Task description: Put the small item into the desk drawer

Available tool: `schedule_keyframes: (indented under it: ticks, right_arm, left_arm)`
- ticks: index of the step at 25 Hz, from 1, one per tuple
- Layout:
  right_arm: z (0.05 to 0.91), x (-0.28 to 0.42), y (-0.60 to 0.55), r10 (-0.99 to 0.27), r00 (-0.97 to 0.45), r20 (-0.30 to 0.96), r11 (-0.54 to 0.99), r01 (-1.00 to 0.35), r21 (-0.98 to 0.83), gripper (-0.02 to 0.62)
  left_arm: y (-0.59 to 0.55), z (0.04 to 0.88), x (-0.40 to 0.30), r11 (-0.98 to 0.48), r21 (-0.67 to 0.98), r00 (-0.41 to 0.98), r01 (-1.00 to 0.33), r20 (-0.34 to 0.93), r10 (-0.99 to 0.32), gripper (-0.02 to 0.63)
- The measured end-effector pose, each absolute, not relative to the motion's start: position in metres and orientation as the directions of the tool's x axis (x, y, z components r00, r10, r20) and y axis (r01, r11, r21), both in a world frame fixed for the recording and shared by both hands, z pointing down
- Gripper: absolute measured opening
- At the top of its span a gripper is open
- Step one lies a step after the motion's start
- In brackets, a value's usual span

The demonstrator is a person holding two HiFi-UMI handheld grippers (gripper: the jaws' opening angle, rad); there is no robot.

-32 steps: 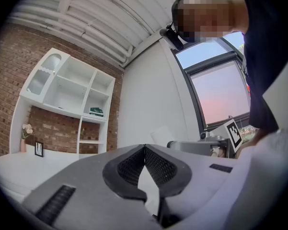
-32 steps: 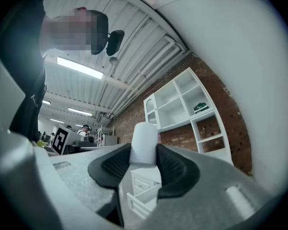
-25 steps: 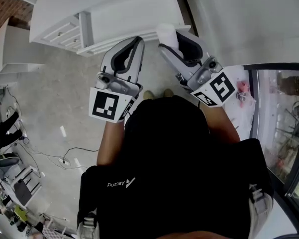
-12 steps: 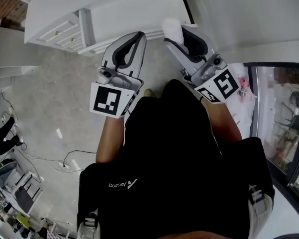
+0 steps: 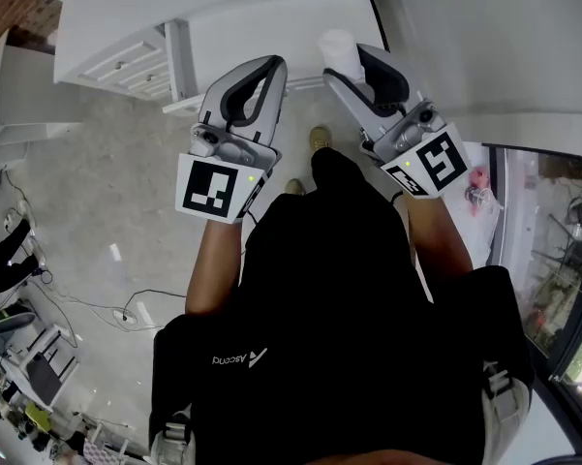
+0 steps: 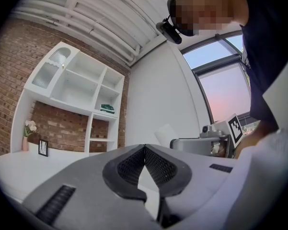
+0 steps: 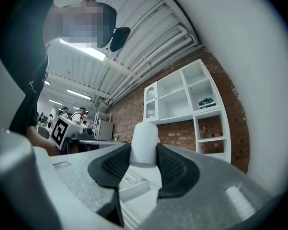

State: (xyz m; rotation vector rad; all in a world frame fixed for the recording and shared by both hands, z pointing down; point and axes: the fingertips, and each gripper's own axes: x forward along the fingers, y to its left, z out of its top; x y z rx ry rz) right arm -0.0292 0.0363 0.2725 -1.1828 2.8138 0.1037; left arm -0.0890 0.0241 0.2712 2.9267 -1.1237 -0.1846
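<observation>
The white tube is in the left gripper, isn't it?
No, the tube is in the right gripper, pinched between its pads, as the right gripper view shows. The left gripper is shut with nothing in it.

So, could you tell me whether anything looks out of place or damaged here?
Nothing stands out. The white cylinder is clamped straight in the right gripper, in line with its jaws. The left gripper is shut and empty, and the white desk shows no spill or damage.
</observation>
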Motion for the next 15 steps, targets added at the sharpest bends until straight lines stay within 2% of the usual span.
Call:
schedule_keyframes:
  ticks: [8,12,15]
  right_arm:
    - [0.299,-0.02,-0.027,-0.693,-0.72,-0.031,0.717,-0.694,0.068,0.166]
    - [0.318,-0.009,-0.058,-0.686,-0.726,0.05,0.728,-0.682,0.077,0.166]
    - [0.335,-0.004,-0.085,-0.666,-0.738,0.105,0.745,-0.663,0.068,0.166]
  left_arm:
    - [-0.038,0.279,-0.078,-0.71,0.037,0.703,-0.704,-0.111,-0.703,-0.002]
    - [-0.064,0.304,-0.07,-0.672,0.029,0.672,-0.74,-0.027,-0.74,-0.002]
    - [-0.089,0.314,-0.064,-0.647,0.04,0.647,-0.762,-0.01,-0.763,-0.002]
